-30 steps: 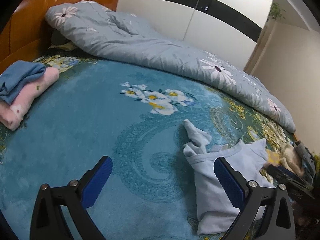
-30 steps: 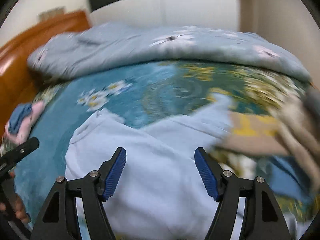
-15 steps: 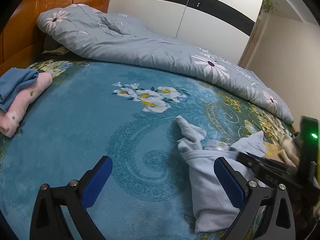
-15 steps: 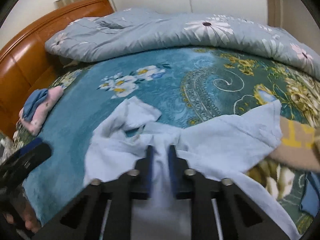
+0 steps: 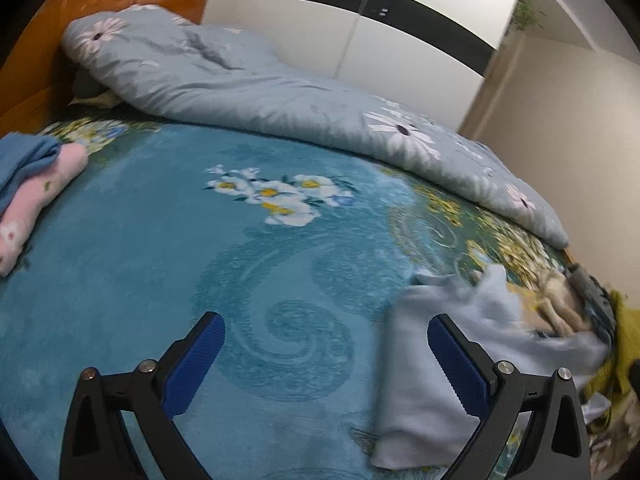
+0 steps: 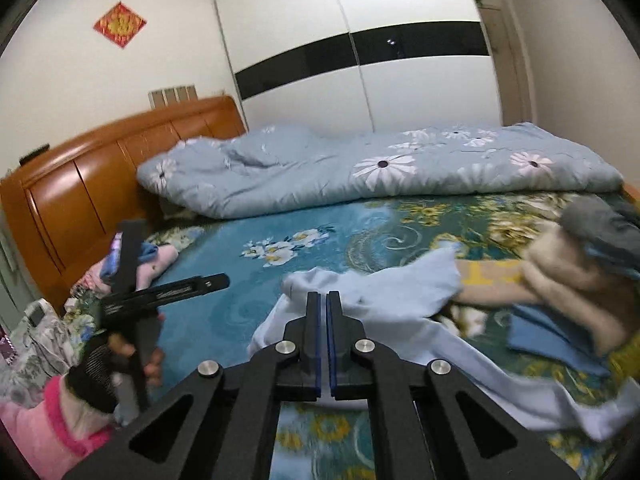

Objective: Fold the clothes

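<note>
A crumpled light blue garment (image 5: 420, 360) lies at the right of the teal flowered blanket (image 5: 160, 260). My right gripper (image 6: 323, 300) is shut on the light blue garment (image 6: 400, 296), with cloth pinched between its blue pads and hanging off to both sides. Over bare blanket just left of the garment, my left gripper (image 5: 324, 328) is open and holds nothing. In the right wrist view a gloved hand (image 6: 100, 364) with a pink sleeve holds it.
A folded pink and blue stack (image 5: 32, 184) sits at the left edge near the wooden headboard (image 6: 80, 184). A flowered grey-blue duvet (image 5: 260, 92) lies along the far side. A pile of loose clothes (image 6: 568, 276) fills the right end.
My right gripper closed on the light blue garment and rose, pulling the cloth up and toward the right. The left gripper stayed open and shifted slightly.
</note>
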The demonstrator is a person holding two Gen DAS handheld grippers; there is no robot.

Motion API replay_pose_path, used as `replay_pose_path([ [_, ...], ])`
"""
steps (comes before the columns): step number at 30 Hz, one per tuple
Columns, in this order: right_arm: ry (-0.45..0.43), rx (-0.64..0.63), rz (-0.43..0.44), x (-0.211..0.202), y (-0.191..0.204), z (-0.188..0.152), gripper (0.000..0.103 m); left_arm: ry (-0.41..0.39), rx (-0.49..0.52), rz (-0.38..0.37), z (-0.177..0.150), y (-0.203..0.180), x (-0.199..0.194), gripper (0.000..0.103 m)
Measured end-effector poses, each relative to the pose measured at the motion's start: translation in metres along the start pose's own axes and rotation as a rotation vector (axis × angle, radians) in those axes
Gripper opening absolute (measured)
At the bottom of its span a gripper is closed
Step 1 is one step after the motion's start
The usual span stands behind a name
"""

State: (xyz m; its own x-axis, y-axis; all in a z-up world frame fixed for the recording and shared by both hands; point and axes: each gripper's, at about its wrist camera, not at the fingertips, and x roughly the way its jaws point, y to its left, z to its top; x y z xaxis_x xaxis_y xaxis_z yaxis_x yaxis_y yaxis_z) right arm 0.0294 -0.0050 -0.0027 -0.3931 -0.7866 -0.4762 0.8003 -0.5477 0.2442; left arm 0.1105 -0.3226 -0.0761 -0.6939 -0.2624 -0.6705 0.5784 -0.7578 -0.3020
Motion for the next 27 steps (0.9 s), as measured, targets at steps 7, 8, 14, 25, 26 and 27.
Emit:
replay_pose_path([
  [7, 0.043, 0.024, -0.029, 0.017, -0.021, -0.014, 0.002, -0.001, 0.054, 0.020, -0.004, -0.015, -0.001, 0.103],
  [8, 0.047, 0.023, -0.038, 0.026, -0.023, -0.014, 0.003, -0.003, 0.053, 0.021, -0.005, -0.015, -0.002, 0.103],
  [14, 0.119, 0.065, -0.174, 0.068, -0.050, -0.020, 0.034, -0.028, 0.068, -0.030, -0.007, -0.023, -0.014, 0.103],
  [25, 0.121, 0.305, -0.231, 0.025, -0.101, -0.074, 0.035, -0.019, 0.452, -0.077, -0.032, -0.167, -0.008, 0.103],
  [26, 0.120, 0.312, -0.230, 0.022, -0.101, -0.076, 0.035, -0.010, 0.468, -0.058, -0.035, -0.173, -0.003, 0.102],
  [27, 0.119, 0.318, -0.228, 0.020, -0.102, -0.079, 0.035, 0.001, 0.478, -0.051, -0.039, -0.177, 0.001, 0.099],
])
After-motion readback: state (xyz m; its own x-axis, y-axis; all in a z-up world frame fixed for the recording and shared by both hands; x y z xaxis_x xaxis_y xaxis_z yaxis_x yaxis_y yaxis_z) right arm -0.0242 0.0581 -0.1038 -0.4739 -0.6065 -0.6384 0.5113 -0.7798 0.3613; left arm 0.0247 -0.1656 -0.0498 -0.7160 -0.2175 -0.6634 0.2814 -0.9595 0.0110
